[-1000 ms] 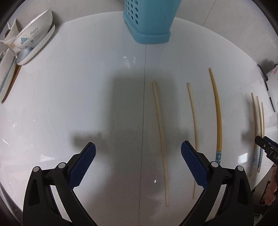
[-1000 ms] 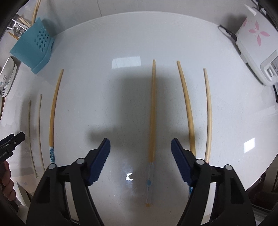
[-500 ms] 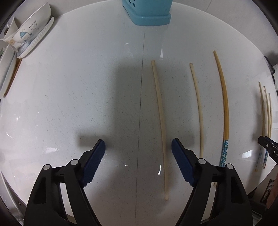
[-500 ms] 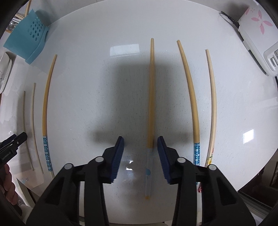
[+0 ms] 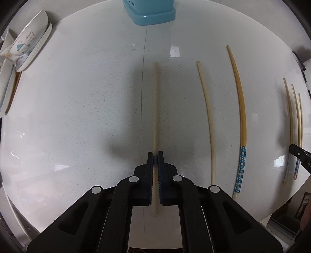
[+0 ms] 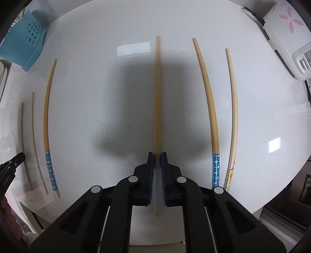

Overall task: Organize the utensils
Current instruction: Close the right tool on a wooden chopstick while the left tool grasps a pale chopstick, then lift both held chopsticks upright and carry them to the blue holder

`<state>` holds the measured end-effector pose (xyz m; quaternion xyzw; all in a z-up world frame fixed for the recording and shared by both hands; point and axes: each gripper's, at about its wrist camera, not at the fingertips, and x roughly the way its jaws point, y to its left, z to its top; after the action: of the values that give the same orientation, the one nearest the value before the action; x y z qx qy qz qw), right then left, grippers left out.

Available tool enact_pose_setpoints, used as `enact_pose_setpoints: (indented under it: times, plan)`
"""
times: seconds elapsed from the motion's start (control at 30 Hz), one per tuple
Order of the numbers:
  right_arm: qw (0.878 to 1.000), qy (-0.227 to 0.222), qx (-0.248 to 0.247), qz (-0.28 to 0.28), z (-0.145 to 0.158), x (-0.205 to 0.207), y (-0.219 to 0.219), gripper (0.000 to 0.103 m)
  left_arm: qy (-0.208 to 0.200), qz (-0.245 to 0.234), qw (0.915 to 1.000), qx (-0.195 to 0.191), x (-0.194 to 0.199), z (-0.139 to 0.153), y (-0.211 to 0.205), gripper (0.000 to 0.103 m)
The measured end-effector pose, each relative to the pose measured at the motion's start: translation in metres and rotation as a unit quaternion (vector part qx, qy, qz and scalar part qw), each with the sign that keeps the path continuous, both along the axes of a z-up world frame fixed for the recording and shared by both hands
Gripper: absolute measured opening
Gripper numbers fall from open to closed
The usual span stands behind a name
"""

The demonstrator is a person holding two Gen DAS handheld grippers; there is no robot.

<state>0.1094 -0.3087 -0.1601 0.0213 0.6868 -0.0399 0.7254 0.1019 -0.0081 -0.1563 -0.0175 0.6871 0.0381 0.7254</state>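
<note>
Both claws clamped now, wide apart half a second ago. Left claw [image 5: 155, 155] shut around pale chopstick [image 5: 155, 109] near its blunt end; right claw [image 6: 157, 155] gripping amber chopstick [image 6: 157, 93] at its frosted handle, blurred as if already lifting. Four more chopsticks lying between and beside them on white tabletop [image 5: 77, 116]. Blue holder [image 5: 153, 11] at far edge, likely next destination for both.

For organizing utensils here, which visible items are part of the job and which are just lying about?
Job:
left gripper, shut on pale chopstick
right gripper, shut on amber chopstick
blue-dotted chopstick
blue holder

Lying about:
bowl
floral appliance
</note>
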Motion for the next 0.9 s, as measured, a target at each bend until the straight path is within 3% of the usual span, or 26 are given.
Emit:
enact_pose_setpoints:
  times: [0.47, 0.9]
  plan:
    - [1.000, -0.019, 0.015, -0.009, 0.011, -0.004, -0.009, 0.007, -0.017, -0.001, 0.9998, -0.011, -0.011, 0.014, 0.021, 0.003]
    - [0.998, -0.062, 0.031, -0.006, 0.034, -0.008, -0.009, 0.007, -0.067, -0.004, 0.9976, -0.019, -0.030, 0.042, 0.025, 0.003]
